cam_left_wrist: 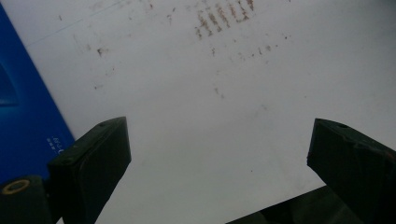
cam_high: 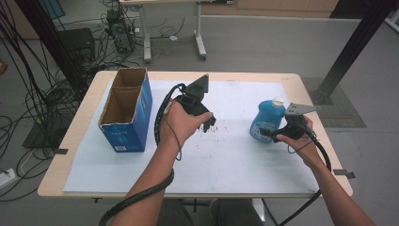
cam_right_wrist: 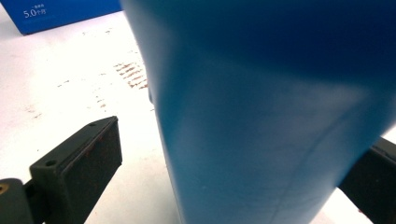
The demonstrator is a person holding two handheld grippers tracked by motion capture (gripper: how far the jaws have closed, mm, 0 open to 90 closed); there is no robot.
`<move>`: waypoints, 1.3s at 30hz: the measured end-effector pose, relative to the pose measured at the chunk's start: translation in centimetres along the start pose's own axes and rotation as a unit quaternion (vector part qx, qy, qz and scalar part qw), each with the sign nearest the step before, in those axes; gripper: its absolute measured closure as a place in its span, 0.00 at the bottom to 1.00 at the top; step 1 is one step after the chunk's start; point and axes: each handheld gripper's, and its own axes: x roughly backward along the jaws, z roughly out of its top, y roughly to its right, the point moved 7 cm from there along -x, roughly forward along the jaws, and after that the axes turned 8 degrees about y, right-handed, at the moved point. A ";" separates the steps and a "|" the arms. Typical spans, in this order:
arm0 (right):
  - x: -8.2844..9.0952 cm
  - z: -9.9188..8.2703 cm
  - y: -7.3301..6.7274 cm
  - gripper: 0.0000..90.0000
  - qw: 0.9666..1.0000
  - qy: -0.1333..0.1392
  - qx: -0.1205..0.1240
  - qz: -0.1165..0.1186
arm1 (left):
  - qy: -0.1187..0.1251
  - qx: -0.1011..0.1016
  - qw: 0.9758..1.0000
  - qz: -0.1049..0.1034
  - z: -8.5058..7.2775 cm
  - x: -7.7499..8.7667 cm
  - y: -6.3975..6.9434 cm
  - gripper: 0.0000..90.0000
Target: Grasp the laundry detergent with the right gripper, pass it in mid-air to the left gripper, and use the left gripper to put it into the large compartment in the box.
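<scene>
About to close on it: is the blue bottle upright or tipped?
Upright. The blue bottle stands on its base with its white cap on top, between the open jaws of the right gripper.

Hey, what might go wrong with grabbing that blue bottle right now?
The right tongs straddle the blue bottle with a visible gap at the left pad, so closing off-centre may push or tip the upright bottle. It also stands near the table's right edge, where a shove might send it off.
</scene>
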 end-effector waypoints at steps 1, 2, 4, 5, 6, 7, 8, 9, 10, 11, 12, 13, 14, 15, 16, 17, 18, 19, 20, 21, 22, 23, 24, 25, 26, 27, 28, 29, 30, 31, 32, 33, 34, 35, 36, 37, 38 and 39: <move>0.0 0.0 0.0 0.01 1.000 0.000 0.000 0.000 | 0.000 0.000 1.000 0.000 0.0 0.0 0.0 0.07; 0.0 0.0 0.0 0.01 1.000 0.001 0.000 -0.001 | 0.000 0.000 1.000 0.001 0.0 0.0 0.0 0.07; 0.0 0.1 0.0 0.01 1.000 0.002 0.001 -0.001 | 0.000 0.000 1.000 0.001 0.0 0.0 0.0 0.07; 0.0 0.1 0.0 0.01 1.000 0.002 0.001 -0.001 | 0.000 0.000 1.000 0.001 0.0 0.1 0.0 0.07; 0.0 0.1 0.0 0.01 1.000 0.003 0.001 -0.001 | 0.000 0.000 1.000 0.001 0.0 0.1 0.0 0.07; 0.0 0.1 0.0 0.01 1.000 0.002 0.001 -0.001 | 0.001 0.000 1.000 0.001 0.0 0.1 0.1 0.07; 0.0 0.1 0.0 0.01 1.000 0.003 0.001 -0.001 | 0.001 0.000 1.000 0.001 0.0 0.1 0.1 0.07; 0.0 0.1 0.0 0.01 1.000 0.004 0.001 -0.001 | 0.001 0.001 1.000 0.001 0.0 0.1 0.1 0.07; 0.0 0.1 0.0 0.01 1.000 0.004 0.001 -0.001 | 0.001 0.001 1.000 0.001 0.0 0.2 0.1 0.07; 0.0 0.1 0.0 0.01 1.000 0.004 0.001 -0.001 | 0.001 0.000 1.000 0.001 0.0 0.2 0.1 0.07; 0.1 0.1 0.0 0.01 1.000 0.005 0.000 -0.001 | 0.002 0.000 1.000 0.002 0.0 0.2 0.1 0.07; 0.1 0.2 0.0 0.01 1.000 0.005 0.000 -0.001 | 0.003 0.001 1.000 0.002 0.0 0.2 0.1 0.07; 0.1 0.2 0.0 0.01 1.000 0.006 0.001 -0.001 | 0.003 0.002 1.000 0.002 0.0 0.2 0.1 0.07; 0.1 0.2 0.0 0.01 1.000 0.006 0.001 0.000 | 0.003 0.002 1.000 0.002 0.0 0.2 0.1 0.07; 0.1 0.2 0.0 0.01 1.000 0.006 0.000 0.000 | 0.002 0.001 1.000 0.003 0.0 0.2 0.1 0.07; 0.1 0.2 0.0 0.01 1.000 0.006 0.001 0.000 | 0.002 0.001 1.000 0.002 0.0 0.2 0.1 0.07; 0.1 0.2 0.0 0.01 1.000 0.006 0.001 0.000 | 0.002 0.000 1.000 0.002 0.0 0.3 0.1 0.07; 0.1 0.2 -0.1 0.01 1.000 0.006 0.001 0.001 | 0.002 -0.001 1.000 0.002 0.0 0.3 0.1 0.07; 0.1 0.2 -0.1 0.01 1.000 0.006 0.001 0.001 | 0.002 -0.001 1.000 0.002 0.1 0.2 0.1 0.07; 0.1 0.2 -0.1 0.01 1.000 0.007 0.001 0.001 | 0.002 0.000 1.000 0.002 0.1 0.2 0.1 0.07; 0.1 0.2 -0.1 0.01 1.000 0.007 0.001 0.001 | 0.003 0.001 1.000 0.002 0.1 0.2 0.1 0.07; 0.1 0.2 -0.1 0.01 1.000 0.007 0.002 0.001 | 0.003 0.001 1.000 0.002 0.1 0.2 0.2 0.07; 0.1 0.2 -0.1 0.01 1.000 0.007 0.002 0.001 | 0.002 0.000 1.000 0.002 0.1 0.2 0.2 0.07; 0.1 0.2 -0.1 0.01 1.000 0.007 0.001 0.001 | 0.001 -0.001 1.000 0.002 0.1 0.2 0.1 0.07; 0.1 0.2 -0.1 0.01 1.000 0.007 0.001 0.002 | 0.001 0.000 1.000 0.002 0.1 0.2 0.1 0.07; 0.1 0.2 -0.1 0.01 1.000 0.007 0.002 0.002 | 0.001 0.000 1.000 0.002 0.1 0.2 0.1 0.07; 0.1 0.3 0.0 0.01 1.000 0.008 0.002 0.002 | 0.001 -0.001 1.000 0.002 0.1 0.2 0.1 0.07; 0.1 0.3 -0.1 0.01 1.000 0.008 0.002 0.002 | 0.001 -0.001 1.000 0.002 0.1 0.2 0.1 0.07; 0.1 0.3 -0.1 0.01 1.000 0.008 0.002 0.002 | 0.003 0.002 1.000 0.002 0.1 0.2 0.2 0.07; 0.1 0.3 -0.1 0.01 1.000 0.008 0.002 0.002 | 0.003 0.000 1.000 0.002 0.1 0.2 0.2 0.07; 0.1 0.3 -0.1 0.01 1.000 0.008 0.003 0.003 | 0.003 0.000 1.000 0.002 0.1 0.2 0.2 0.07; 0.0 0.3 -0.1 0.01 1.000 0.007 0.003 0.002 | 0.004 0.001 1.000 0.002 0.1 0.2 0.2 0.07; 0.0 0.3 -0.1 0.01 1.000 0.007 0.003 0.002 | 0.003 -0.001 1.000 0.002 0.1 0.2 0.2 0.07; 0.0 0.3 -0.1 0.01 1.000 0.007 0.004 0.003 | 0.002 -0.001 1.000 0.002 0.1 0.3 0.1 0.07; 0.0 0.3 -0.1 0.01 1.000 0.008 0.003 0.003 | 0.003 0.001 1.000 0.002 0.1 0.3 0.2 0.07; 0.0 0.3 -0.1 0.01 1.000 0.008 0.003 0.003 | 0.002 0.000 1.000 0.003 0.1 0.3 0.1 0.07; 0.0 0.3 -0.1 0.01 1.000 0.008 0.003 0.003 | 0.003 0.000 1.000 0.003 0.1 0.3 0.1 0.07; 0.0 0.3 -0.1 0.01 1.000 0.009 0.003 0.003 | 0.002 -0.001 1.000 0.003 0.1 0.3 0.1 0.07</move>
